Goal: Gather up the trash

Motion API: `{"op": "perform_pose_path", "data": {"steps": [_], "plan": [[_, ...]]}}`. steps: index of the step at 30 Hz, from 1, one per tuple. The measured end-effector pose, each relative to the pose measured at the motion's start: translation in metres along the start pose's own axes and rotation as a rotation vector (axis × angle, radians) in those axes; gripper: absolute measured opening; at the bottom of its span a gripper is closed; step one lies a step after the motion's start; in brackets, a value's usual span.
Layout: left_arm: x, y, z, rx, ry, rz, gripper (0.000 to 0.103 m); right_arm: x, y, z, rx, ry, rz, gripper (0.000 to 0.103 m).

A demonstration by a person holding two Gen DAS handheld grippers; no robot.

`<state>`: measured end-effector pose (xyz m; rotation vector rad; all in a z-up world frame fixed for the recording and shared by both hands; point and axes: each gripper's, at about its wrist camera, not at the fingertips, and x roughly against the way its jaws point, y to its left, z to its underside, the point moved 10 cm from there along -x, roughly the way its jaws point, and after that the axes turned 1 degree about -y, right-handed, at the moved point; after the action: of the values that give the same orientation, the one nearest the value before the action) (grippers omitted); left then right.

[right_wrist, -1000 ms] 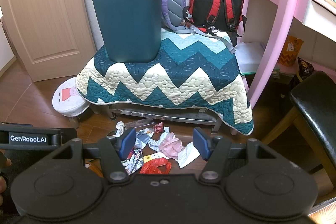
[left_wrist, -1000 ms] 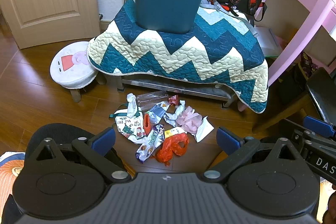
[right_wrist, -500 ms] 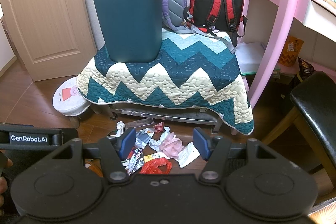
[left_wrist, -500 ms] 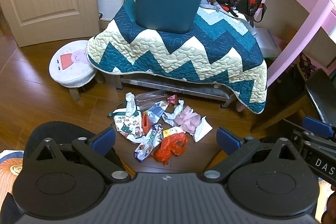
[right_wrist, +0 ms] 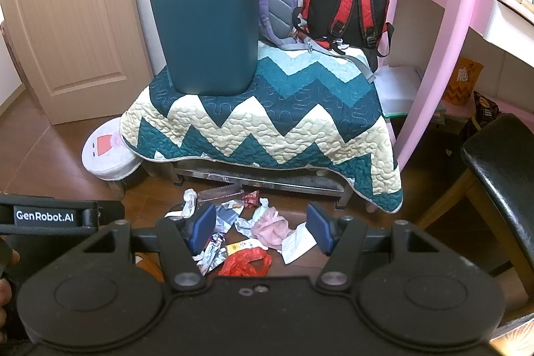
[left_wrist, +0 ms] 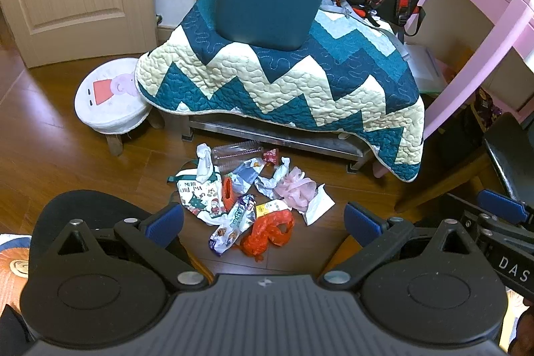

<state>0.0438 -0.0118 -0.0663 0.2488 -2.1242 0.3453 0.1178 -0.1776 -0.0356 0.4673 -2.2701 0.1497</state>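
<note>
Little has changed over the last second: the left view has tipped slightly, so the pile of trash [left_wrist: 253, 199] sits a touch lower between the pads, and the right view has barely drifted. Nothing in the pile has been moved, so collecting has not started.

The left tongs [left_wrist: 263, 217] are spread wide and carry nothing; the right tongs [right_wrist: 260, 227] are likewise parted and empty. Both hang above the wooden floor [left_wrist: 50, 149], well apart from the litter.

The trash lies on the floor at 12 o'clock of both tongs, just in front of the low bench draped with a zigzag quilt [left_wrist: 283, 79]. A red plastic bag [left_wrist: 267, 232] is the nearest piece, with a pink mesh puff [left_wrist: 297, 189] at 1 o'clock of it and a crushed clear bottle [left_wrist: 233, 152] at the far edge. The dark teal bin [right_wrist: 207, 29] stands upright on the quilt, above and behind the pile.

Judging by this, the next step is lowering one pair of tongs onto the red bag.
</note>
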Motion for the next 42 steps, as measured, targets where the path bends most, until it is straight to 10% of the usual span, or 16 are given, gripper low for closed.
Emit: {"op": "perform_pose_path", "data": {"steps": [22, 42], "plan": [[-0.137, 0.084, -0.073, 0.027, 0.056, -0.078, 0.103, -0.143, -0.043, -0.039, -0.065, 0.039, -0.083, 0.06], [-0.407, 0.085, -0.021, 0.045, 0.5, -0.131, 0.103, -0.408, -0.052, 0.052, -0.177, 0.534, -0.103, 0.06]]}}
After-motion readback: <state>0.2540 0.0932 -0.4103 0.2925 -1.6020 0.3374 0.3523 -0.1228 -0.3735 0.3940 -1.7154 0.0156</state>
